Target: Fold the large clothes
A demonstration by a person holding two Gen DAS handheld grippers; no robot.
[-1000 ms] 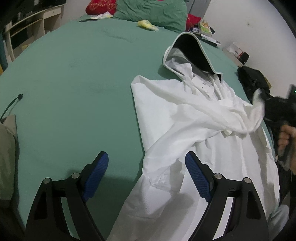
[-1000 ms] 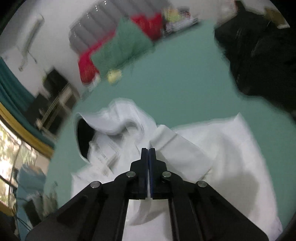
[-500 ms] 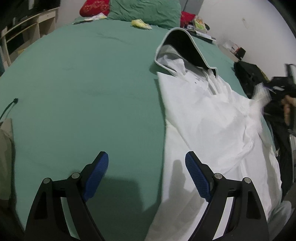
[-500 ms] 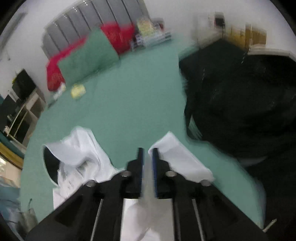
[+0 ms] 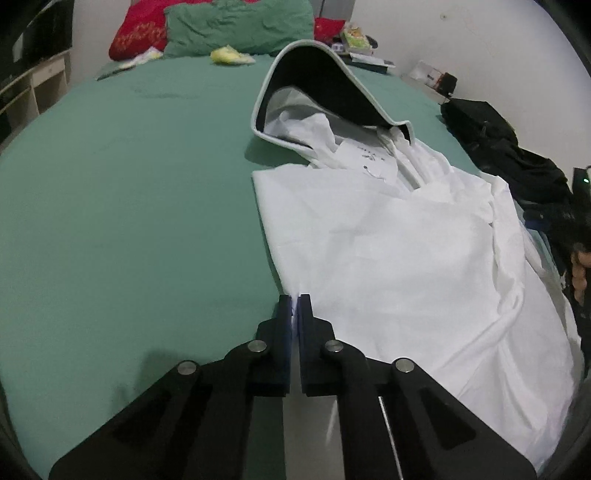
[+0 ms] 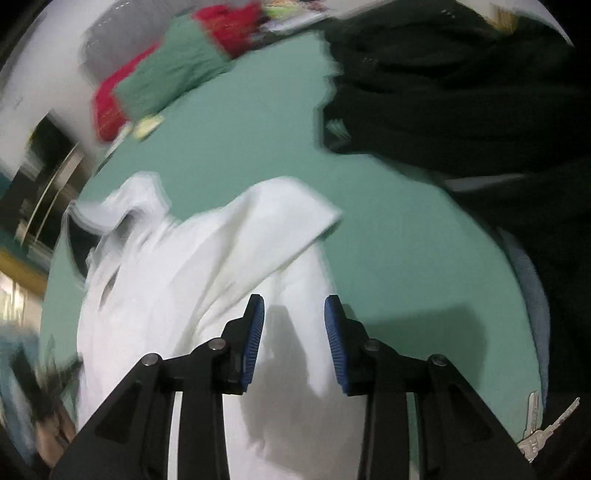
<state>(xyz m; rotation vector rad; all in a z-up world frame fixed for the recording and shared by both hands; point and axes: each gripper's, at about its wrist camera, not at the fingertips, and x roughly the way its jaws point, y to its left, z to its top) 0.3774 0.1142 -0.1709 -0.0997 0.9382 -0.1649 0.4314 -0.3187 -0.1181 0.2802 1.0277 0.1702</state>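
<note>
A: Where's the garment?

B: Large white hooded garment of thin fabric lies spread on the green-sheeted bed, filling centre & right of the left wrist view. Hood w/ dark lining stands up at upper centre, opening toward the camera.

A: Left gripper?

B: Left gripper, bottom centre, is closed tight on the garment's left edge; a thin strip of white cloth shows betw. the blue pads. The edge runs from there up toward the hood.

A: Right one?

B: Right gripper, bottom centre of the right wrist view, jaws opening, nothing pinched. White fabric lies under & beyond the gap, not pressed by the blue ribbed pads. A folded white sleeve end sits just above the gripper, mid-frame. That view's blurred, so fine detail is lost.

A: Anything else around?

B: Green pillow & red pillow at top of frame, small yellow item in front of them. Black clothing heap at right edge of the bed; in the right wrist view it fills the upper right. Set of metal keys at lower right there. Person's fingers show at the far right edge of the left view.
</note>
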